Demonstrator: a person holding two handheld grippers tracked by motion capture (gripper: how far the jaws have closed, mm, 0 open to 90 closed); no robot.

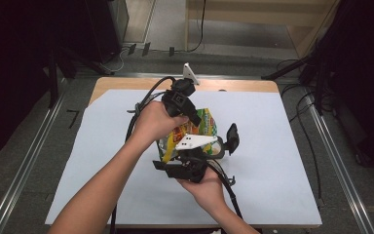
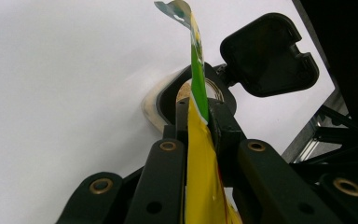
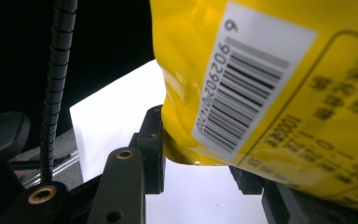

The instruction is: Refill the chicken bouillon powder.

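- The yellow snack bag (image 1: 195, 134) was held up off the white sheet (image 1: 282, 180) near the middle of the table (image 1: 233, 85), between the 2 grippers.
- The left gripper (image 1: 191, 117) reached in from the far side, and its jaws were pressed together on the bag's flattened top edge; in the left gripper view the green and yellow film (image 2: 200, 154) ran pinched between the 2 black jaws and stuck out beyond them.
- The right gripper (image 1: 187, 163) came in from the near side; the right gripper view showed the bag's lower corner, with its barcode label (image 3: 247, 88), sitting between jaws that stood part way apart. The pads looked to be against the bag, so I judged it a grip on the fuller bottom end.
- A round container with a black hinged lid (image 1: 232, 138) flipped open stood just beside the bag, to its right.
- Judged progress: the bag was picked up and secured at both ends, and the container was already open. Tipping the bag's contents into the container appeared to remain; whether the bag's top was torn open could not be told.
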